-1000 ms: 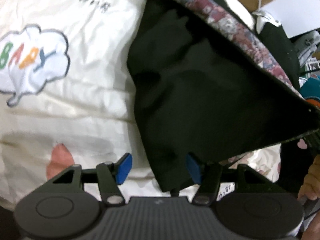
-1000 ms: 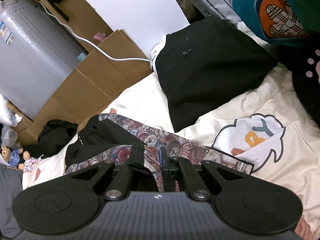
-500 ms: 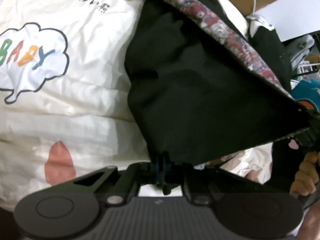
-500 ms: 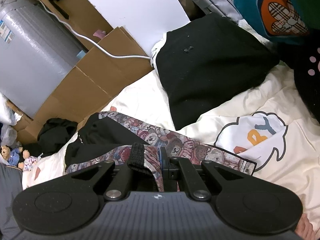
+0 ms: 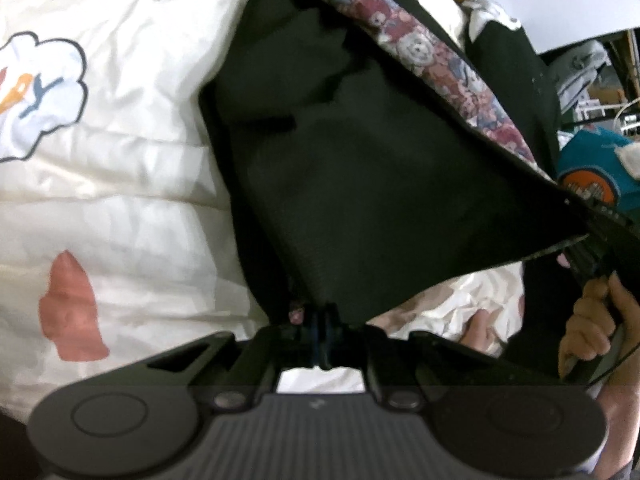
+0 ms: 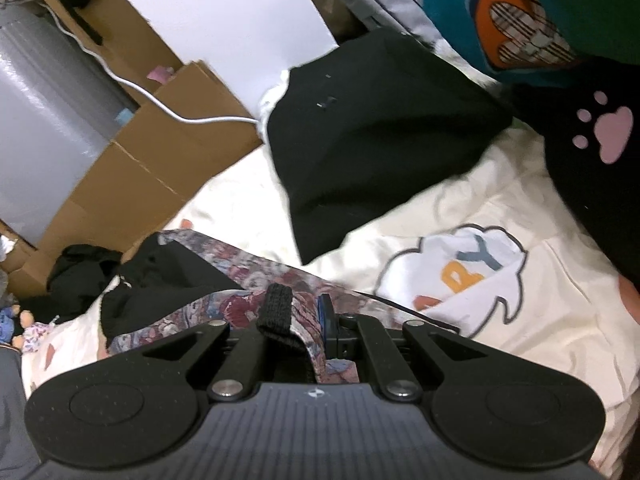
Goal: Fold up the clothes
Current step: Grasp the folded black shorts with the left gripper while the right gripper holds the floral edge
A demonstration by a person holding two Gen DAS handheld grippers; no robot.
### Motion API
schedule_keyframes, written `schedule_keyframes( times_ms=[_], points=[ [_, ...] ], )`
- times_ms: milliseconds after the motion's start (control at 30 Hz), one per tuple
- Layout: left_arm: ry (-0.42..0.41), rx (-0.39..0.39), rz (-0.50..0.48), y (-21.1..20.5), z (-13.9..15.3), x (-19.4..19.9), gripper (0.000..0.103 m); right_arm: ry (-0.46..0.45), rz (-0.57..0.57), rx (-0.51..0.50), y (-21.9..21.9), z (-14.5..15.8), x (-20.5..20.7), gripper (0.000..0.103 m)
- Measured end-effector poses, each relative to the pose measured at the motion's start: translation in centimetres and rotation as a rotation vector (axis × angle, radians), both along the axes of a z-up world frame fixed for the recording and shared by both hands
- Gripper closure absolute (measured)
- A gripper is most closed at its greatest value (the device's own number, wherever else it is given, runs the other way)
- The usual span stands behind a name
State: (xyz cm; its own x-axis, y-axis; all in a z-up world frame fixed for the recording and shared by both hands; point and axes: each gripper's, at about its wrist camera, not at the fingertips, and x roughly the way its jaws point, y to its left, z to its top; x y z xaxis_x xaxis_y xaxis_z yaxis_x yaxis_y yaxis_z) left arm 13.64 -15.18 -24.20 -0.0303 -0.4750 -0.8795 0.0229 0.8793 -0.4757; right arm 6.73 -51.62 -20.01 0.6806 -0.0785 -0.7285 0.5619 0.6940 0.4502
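A garment with a black inside (image 5: 360,152) and a bear-print outside (image 5: 424,48) hangs stretched over the cream bedspread (image 5: 120,184). My left gripper (image 5: 320,320) is shut on its lower corner. At the right edge of the left wrist view a hand (image 5: 592,320) holds the other gripper, which pinches the garment's far corner. In the right wrist view my right gripper (image 6: 316,316) is shut on the bear-print fabric (image 6: 256,280) beside a black knit loop (image 6: 276,308). The garment's black collar part (image 6: 160,272) lies beyond.
A folded black garment (image 6: 376,152) lies further up the bed. Cardboard (image 6: 160,152), a white board (image 6: 224,12) and a white cable (image 6: 168,108) line the far side. Teal clothing (image 6: 500,12) and a black paw-print item (image 6: 600,132) sit at the right.
The left gripper's fingers closed on the garment's lower black corner and the cloth now hangs taut from it. The right gripper kept its grip; its view shifted slightly.
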Motion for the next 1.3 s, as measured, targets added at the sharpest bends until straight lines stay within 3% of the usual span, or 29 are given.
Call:
schedule_keyframes(
  times_ms=[233, 333, 567, 767, 933, 1033, 1167, 1300],
  points=[
    [0.04, 0.08, -0.015, 0.6, -2.7, -0.3, 0.1, 0.069, -0.003, 0.045, -0.7, -2.7, 0.2, 0.099],
    [0.04, 0.081, -0.013, 0.9, -3.0, -0.2, 0.099, 0.081, -0.016, 0.116, -1.2, -4.2, -0.1, 0.097],
    [0.031, 0.07, -0.015, 1.8, -2.5, -0.3, 0.092, 0.08, -0.06, 0.172, -2.2, -4.4, -1.3, 0.075],
    [0.025, 0.064, -0.018, 2.5, -2.4, -0.5, 0.085, 0.059, -0.094, 0.185, -3.1, -4.0, -2.6, 0.073],
    [0.014, 0.071, -0.029, 1.2, -3.3, -0.8, 0.086, 0.047, -0.11, 0.199, -3.5, -4.1, -2.8, 0.073],
    [-0.004, 0.079, -0.05, 0.5, -3.5, -1.0, 0.093, 0.045, -0.093, 0.178, -3.2, -4.2, -2.5, 0.074],
    [-0.025, 0.102, -0.083, 0.1, -3.6, -1.2, 0.098, 0.085, -0.079, 0.104, -2.6, -4.3, -2.1, 0.097],
    [-0.029, 0.119, -0.101, -0.1, -3.4, -1.3, 0.099, 0.092, -0.127, 0.086, -3.0, -4.7, -2.6, 0.099]
  ],
)
